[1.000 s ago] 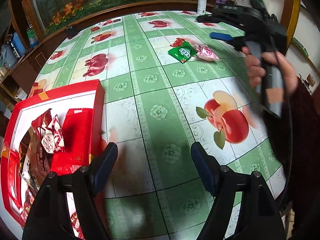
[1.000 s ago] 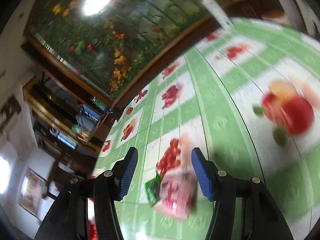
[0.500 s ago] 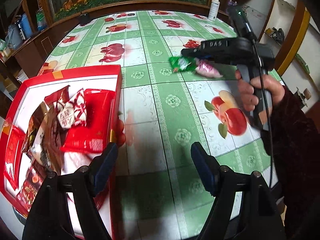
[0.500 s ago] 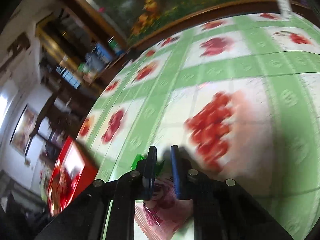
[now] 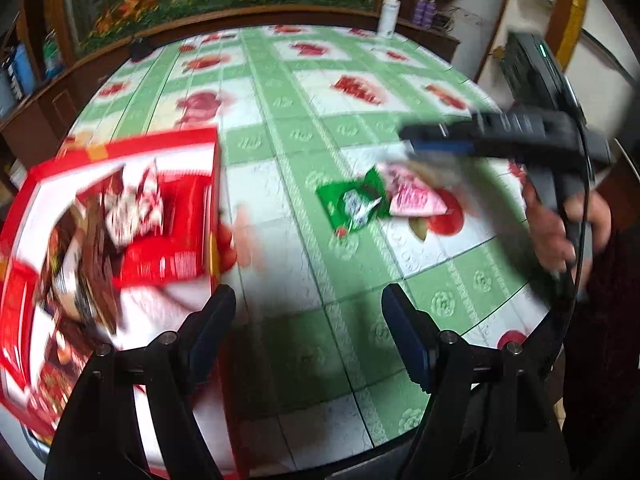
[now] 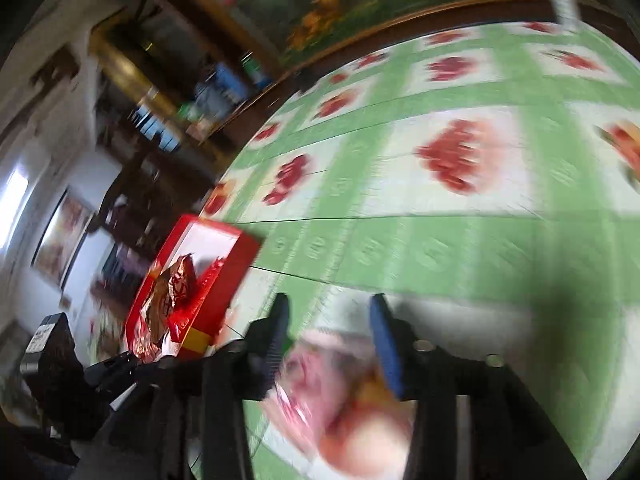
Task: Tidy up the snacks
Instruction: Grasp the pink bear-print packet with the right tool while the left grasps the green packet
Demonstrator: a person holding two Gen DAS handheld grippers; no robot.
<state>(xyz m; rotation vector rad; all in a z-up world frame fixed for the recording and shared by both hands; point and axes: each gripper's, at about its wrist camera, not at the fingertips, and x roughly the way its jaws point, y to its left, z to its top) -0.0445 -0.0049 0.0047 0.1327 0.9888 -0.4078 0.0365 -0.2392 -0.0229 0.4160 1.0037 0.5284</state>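
The left gripper (image 5: 308, 328) hovers empty over the near edge of the counter (image 5: 304, 128), its fingers spread wide. Toward the counter's left edge lies the red box (image 5: 120, 148) with snack packets inside. The right gripper (image 6: 326, 328) has just been opening — its fingers stand parted with the pink packet (image 5: 412, 200) between them. The view is blurred, so whether the pads touch it cannot be told. In the left view, the pink packet lies beside the green packet (image 5: 352, 204), nearer the counter's right edge — well apart from the box.
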